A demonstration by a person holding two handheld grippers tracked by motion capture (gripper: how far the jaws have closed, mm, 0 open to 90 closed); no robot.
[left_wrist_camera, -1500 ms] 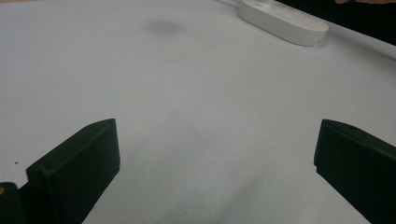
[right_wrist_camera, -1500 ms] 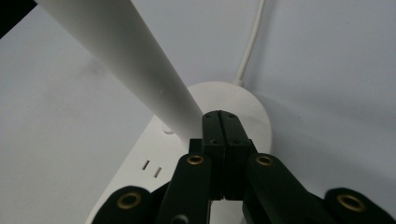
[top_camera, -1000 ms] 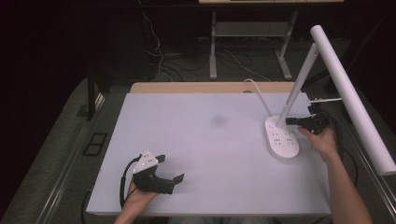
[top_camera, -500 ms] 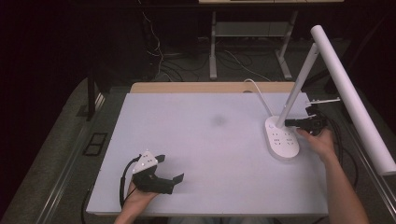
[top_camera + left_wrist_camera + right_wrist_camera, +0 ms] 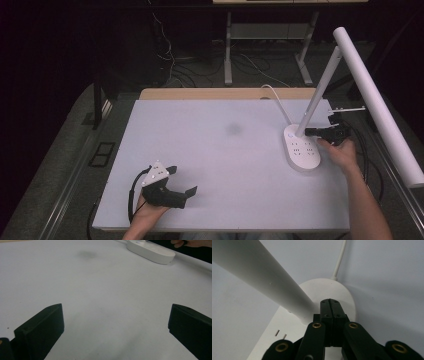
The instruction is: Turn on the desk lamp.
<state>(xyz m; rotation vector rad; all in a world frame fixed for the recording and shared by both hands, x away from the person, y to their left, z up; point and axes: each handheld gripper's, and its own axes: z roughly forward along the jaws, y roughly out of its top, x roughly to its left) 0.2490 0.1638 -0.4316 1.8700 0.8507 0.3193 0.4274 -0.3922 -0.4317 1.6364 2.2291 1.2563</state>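
A white plastic desk lamp (image 5: 301, 148) with an oval base is seen at the table's right edge, where the right gripper (image 5: 309, 132), jaws pressed together and empty, is held at its stem. At near left, the left gripper (image 5: 186, 192) is rested on the white table (image 5: 220, 150), jaws spread.

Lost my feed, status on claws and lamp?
Right claw shut, tips at the lamp base by its stem. Left claw open, idle over bare table. Nothing in the way.
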